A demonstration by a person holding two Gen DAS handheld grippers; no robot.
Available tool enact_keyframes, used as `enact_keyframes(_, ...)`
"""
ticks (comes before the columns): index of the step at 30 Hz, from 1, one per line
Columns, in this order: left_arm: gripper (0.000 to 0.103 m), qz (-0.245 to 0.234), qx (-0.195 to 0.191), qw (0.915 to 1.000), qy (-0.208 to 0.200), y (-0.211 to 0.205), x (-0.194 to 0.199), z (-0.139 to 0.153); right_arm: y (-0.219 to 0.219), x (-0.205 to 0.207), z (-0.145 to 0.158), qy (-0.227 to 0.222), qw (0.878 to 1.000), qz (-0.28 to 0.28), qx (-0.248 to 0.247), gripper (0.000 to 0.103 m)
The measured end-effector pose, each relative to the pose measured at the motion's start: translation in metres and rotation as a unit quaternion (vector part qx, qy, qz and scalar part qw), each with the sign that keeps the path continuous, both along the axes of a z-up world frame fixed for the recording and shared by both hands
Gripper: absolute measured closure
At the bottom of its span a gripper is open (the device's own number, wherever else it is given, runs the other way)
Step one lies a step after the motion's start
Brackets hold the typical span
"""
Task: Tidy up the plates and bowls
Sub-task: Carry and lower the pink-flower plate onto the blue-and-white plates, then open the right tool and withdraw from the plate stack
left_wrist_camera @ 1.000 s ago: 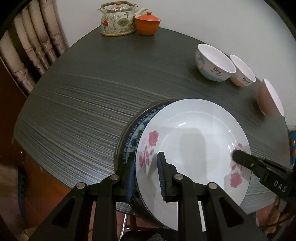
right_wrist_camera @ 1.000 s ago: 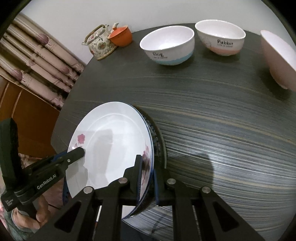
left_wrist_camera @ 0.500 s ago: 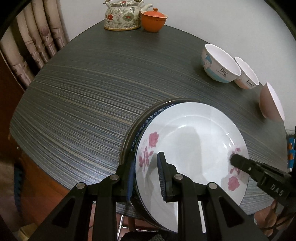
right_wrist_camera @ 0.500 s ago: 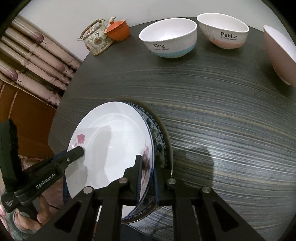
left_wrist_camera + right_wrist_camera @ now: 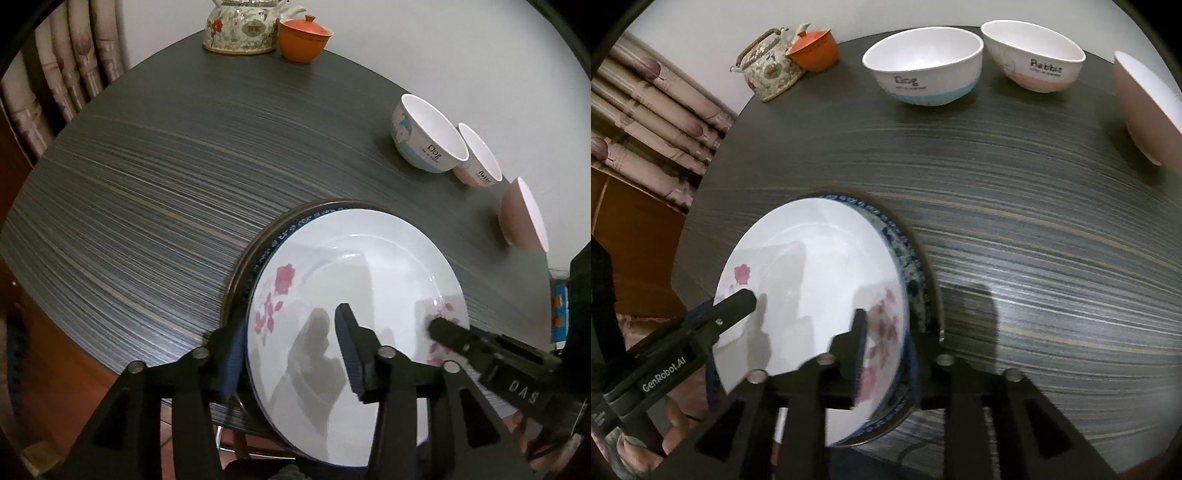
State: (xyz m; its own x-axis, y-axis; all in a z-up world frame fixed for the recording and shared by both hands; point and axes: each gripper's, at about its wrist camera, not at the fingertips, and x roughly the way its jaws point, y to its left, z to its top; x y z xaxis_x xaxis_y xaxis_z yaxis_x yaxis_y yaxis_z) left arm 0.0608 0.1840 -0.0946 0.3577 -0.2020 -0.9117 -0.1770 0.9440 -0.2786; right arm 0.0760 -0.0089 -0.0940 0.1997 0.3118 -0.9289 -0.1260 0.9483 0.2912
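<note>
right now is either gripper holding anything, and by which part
Nothing is held. Both jaws have just been opening: the left gripper and right gripper straddle opposite rims of the plate stack, which rests on the table.

Dim, even indoor light, probably from overhead. Soft grey shadows of the tool arms across the white plate [image 5: 354,280], another patch on the striped table [image 5: 1052,229] to the right. Mild sheen on the plate, no harsh glare. Strong fisheye bending with black corners. Slight blur on the near fingers [image 5: 860,343] and the far bowls [image 5: 428,138].
</note>
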Motion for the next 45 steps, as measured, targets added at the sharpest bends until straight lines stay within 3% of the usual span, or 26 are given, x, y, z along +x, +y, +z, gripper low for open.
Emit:
enact_keyframes(8, 0.042, -0.012, -0.016, 0.9998, -0.005, -0.002, -0.001, 0.002, 0.015, 0.005, 0.0, 0.019, 0.999, -0.018, -0.033, 0.065)
enact_keyframes(23, 0.032, -0.013, -0.04, 0.9991, -0.006, 0.002, -0.001, 0.003, 0.027, 0.017, -0.006, 0.075, 0.995, -0.053, -0.035, 0.057)
enact_keyframes(30, 0.031, -0.021, -0.031, 0.9993, -0.009, 0.0, -0.001, 0.004, 0.026, 0.023, 0.001, 0.069, 0.996, -0.049, -0.029, 0.055)
enact_keyframes(41, 0.03, -0.054, 0.039, 0.9975, -0.024, -0.018, -0.004, 0.004, -0.001, 0.01, 0.019, -0.014, 1.0, -0.018, 0.008, 0.055)
enact_keyframes(45, 0.03, -0.07, 0.108, 0.9906, -0.046, -0.031, -0.007, 0.009, -0.024, 0.005, 0.02, -0.024, 0.999, -0.032, 0.014, 0.055)
